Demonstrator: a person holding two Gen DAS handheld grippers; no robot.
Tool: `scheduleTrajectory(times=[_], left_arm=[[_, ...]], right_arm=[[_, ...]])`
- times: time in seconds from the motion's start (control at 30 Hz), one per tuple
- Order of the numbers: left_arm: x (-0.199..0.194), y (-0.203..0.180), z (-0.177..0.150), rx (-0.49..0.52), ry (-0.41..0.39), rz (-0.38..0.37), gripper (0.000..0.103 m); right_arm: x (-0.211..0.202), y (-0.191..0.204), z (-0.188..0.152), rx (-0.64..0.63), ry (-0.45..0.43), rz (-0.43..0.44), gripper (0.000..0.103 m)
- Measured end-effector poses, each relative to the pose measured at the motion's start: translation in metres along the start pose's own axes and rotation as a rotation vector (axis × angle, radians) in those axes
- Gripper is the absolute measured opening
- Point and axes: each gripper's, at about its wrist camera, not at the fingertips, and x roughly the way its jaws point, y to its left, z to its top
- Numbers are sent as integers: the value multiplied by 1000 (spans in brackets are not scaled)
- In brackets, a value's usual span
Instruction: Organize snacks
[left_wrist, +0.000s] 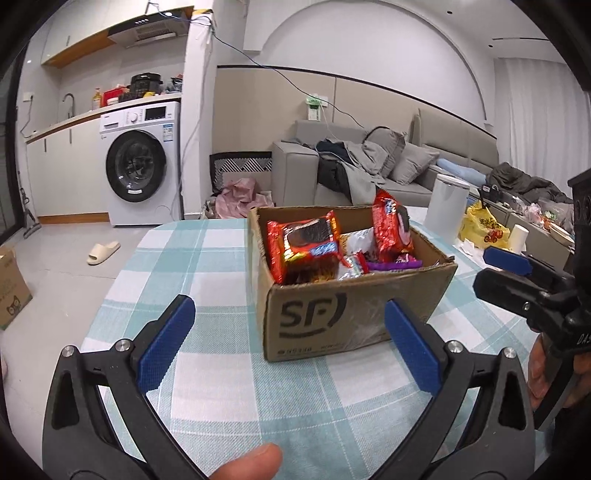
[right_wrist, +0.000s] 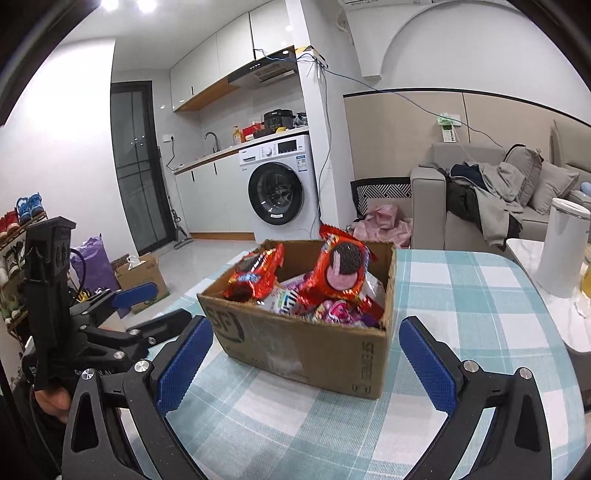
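A: Where's the snack box?
B: SF cardboard box (left_wrist: 354, 314) sits on the teal-checked tablecloth (left_wrist: 229, 387), flaps open, packed w/ snacks. Two red cookie packets (left_wrist: 306, 247) stand up at the back edge, a purple wrapper (left_wrist: 393, 264) & white packs lie lower inside
A: Left gripper?
B: Left gripper (left_wrist: 288, 339) jaws spread wide, nothing btwn the blue pads (left_wrist: 166, 343), box just ahead, not touched
A: Right one?
B: Right gripper (right_wrist: 303, 363) also fully wide, empty; box corner sits ahead btwn its fingers, apart from both pads
A: Anything else nearby?
B: White cylinder container (right_wrist: 561, 247) on the table's right edge, washing machine (right_wrist: 280, 184) & grey sofa (left_wrist: 295, 173) behind
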Motion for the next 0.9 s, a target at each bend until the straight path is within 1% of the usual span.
scheduleTrajectory(times=[0.2,0.3,0.53,0.7,0.9], left_arm=[[-1,4,-18,0,3,22,102],[-3,4,-24,2,-7,28,102],[-4,6,-26,-8,-24,33,102],[-3,8,-25,-21,-24,31,102],[-3,8,-24,-9,-23,28,102]], right_arm=[[-6,-3,-17,6,-29,-19,103],[-7,-5,-20,9,-44,-24,103],[-8,-8,-26,17,-69,-40,103],[-5,-7,-29,6,-68,-51,103],[-7,-6,-30,1,-77,-54,103]])
